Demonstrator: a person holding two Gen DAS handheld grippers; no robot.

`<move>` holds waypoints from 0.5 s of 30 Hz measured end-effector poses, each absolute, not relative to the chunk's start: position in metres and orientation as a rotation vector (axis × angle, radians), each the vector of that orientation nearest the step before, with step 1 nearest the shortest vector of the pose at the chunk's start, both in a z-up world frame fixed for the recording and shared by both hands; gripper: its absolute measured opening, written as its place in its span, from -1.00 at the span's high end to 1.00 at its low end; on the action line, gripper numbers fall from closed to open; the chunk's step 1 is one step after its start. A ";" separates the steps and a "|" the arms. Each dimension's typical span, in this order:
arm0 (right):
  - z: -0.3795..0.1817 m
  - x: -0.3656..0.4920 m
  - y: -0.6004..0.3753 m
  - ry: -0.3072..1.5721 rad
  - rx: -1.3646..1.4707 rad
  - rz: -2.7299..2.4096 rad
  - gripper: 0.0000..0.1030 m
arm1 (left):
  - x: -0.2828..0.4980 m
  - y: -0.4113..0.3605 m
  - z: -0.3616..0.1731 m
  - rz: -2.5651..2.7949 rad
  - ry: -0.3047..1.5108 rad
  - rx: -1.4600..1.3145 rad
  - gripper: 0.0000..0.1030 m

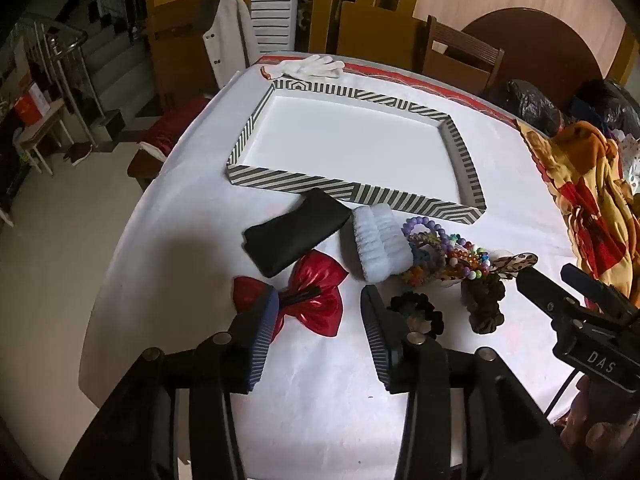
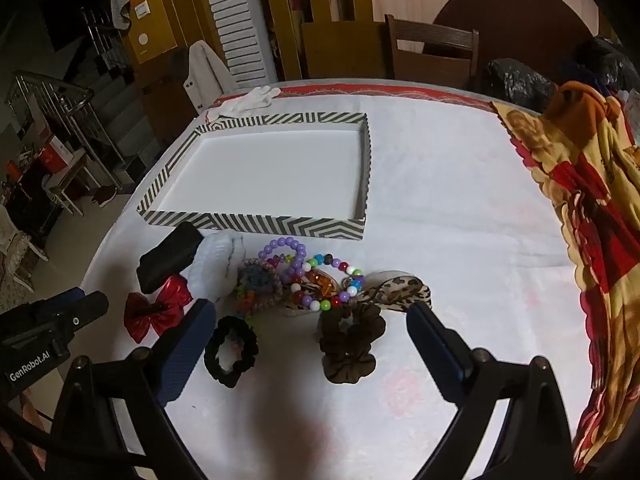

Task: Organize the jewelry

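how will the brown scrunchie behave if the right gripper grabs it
The brown scrunchie looks like gathered soft fabric, so it will likely squash and flop, not roll. It probably weighs little. Its ruffles lie against the leopard ribbon, which might drag along.

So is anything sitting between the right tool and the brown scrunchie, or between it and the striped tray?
Nothing visible blocks the open right tool from the brown scrunchie. Toward the striped tray, the beaded bracelets and leopard-print bow lie between, low enough to lift over.

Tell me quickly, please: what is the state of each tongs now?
Left tongs: open, holding nothing, above the red bow.
Right tongs: open, holding nothing, near the brown scrunchie.
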State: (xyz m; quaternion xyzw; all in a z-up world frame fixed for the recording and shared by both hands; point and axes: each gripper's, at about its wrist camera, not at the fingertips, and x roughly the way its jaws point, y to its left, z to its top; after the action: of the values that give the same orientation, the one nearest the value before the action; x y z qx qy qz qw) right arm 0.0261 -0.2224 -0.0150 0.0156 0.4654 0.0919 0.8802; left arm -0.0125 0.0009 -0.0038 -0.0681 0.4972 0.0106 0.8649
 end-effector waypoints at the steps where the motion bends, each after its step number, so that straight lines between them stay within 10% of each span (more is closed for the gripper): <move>1: -0.015 0.026 -0.222 0.969 0.031 0.191 -0.91 | -0.013 0.001 -0.004 0.024 1.042 -0.141 -0.07; 15: -0.010 0.021 -0.227 0.964 0.011 0.190 -0.91 | -0.014 0.002 -0.003 0.042 1.032 -0.117 -0.07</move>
State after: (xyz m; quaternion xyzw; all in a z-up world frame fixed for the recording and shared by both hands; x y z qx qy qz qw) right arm 0.0212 -0.2267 -0.0096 0.0055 0.4629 0.0914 0.8817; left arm -0.0137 0.0024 -0.0026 -0.0559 0.4931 0.0203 0.8679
